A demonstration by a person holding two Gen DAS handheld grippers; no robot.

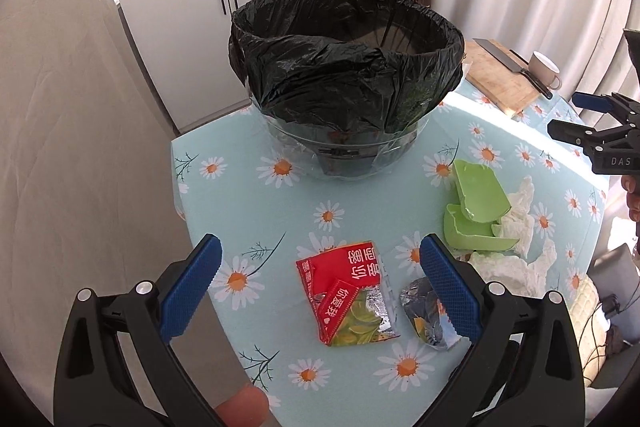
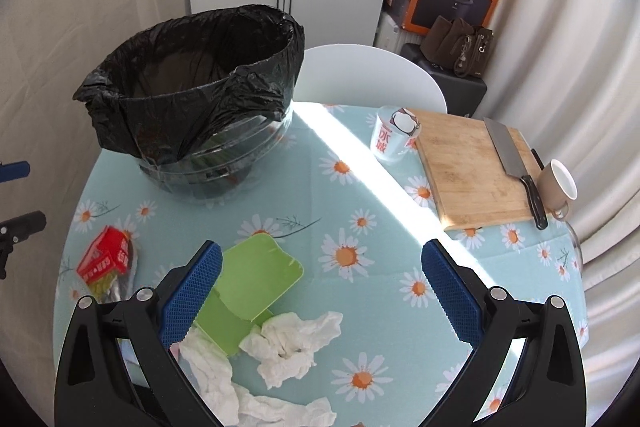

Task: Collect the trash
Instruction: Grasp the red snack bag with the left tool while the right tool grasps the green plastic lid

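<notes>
The left tongs (image 1: 320,283) are hanging over the near edge of the table (image 1: 224,187) with their blue pads spread wide and nothing between them. They are framing the red wrapper (image 1: 346,297), which is lying flat on the cloth directly below the gap, so they look lined up to drop onto it. A crumpled foil scrap (image 1: 426,311) is sitting just beside the wrapper, partly under the right pad, close enough that one grab might catch both.

The right tongs (image 2: 322,291) are likewise gaping and empty, hovering over the other heap: a broken green tray (image 2: 256,279) leaning on wadded tissues (image 2: 288,347). The left pad is poised over the tray's edge, probably because that stiff piece gives a surer bite than the soft paper.

Beyond both heaps the bin (image 1: 344,79) is standing on the table, its black liner folded over the rim and its mouth open, placed within short reach so each piece can be carried straight across. Nothing visible is lying inside it yet.

Off to the right, a board (image 2: 476,175) with a cleaver (image 2: 510,159) and two cups are sitting well apart from the rubbish; they seem no part of the job.
</notes>
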